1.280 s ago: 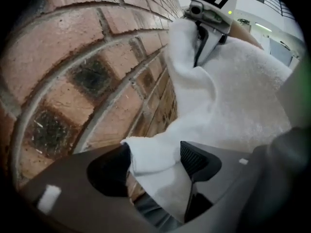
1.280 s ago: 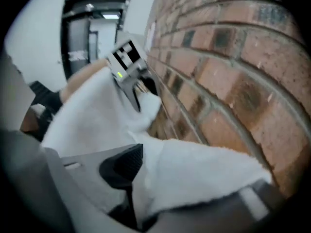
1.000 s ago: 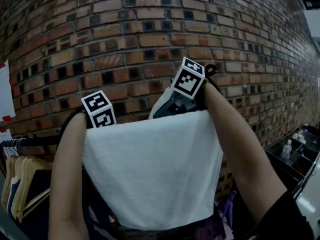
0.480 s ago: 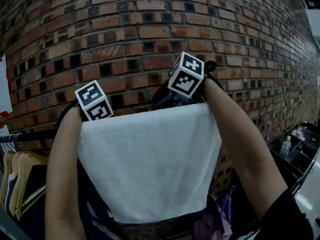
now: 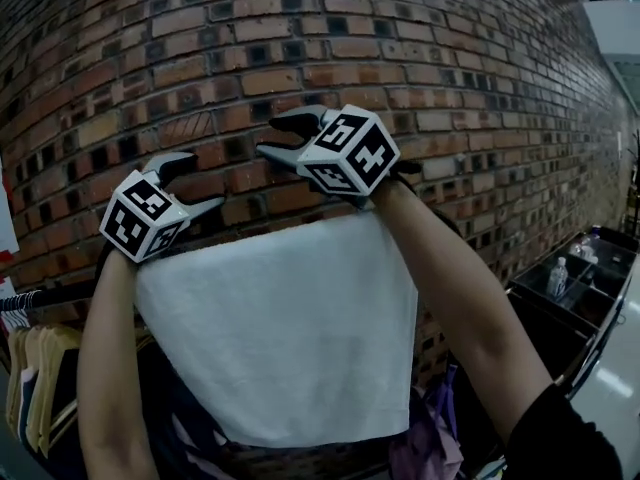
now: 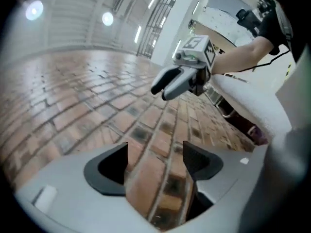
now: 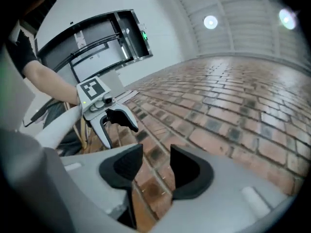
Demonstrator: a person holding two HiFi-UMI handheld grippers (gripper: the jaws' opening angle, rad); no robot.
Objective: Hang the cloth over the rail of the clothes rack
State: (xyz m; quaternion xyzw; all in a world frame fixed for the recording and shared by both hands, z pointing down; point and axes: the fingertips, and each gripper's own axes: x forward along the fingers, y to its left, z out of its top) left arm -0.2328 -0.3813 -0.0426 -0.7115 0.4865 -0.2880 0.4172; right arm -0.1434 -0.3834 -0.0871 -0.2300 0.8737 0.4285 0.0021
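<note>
Head view: a curved-looking red brick wall [image 5: 200, 28] fills the room behind the white cloth [image 5: 290, 338], and pale floor shows at the cloth's lower right, past a dark bin [image 5: 540, 313] holding a clear bottle [image 5: 557, 278]. The cloth hangs flat and smooth. A dark rail [image 5: 50, 293] runs out from its left side at the height of its top edge, with hangers of clothes [image 5: 35, 368] under it; behind the cloth the rail is hidden.

Half a second ago both grippers sat at the cloth's top edge. Now the left gripper [image 5: 197, 180] and the right gripper [image 5: 280, 135] are raised above that edge, clear of the cloth. In each gripper view the jaws stand apart with only brick between them.

Each gripper carries a cube with black-and-white square markers. A green sign [image 7: 144, 35] in the right gripper view is too small to read.
</note>
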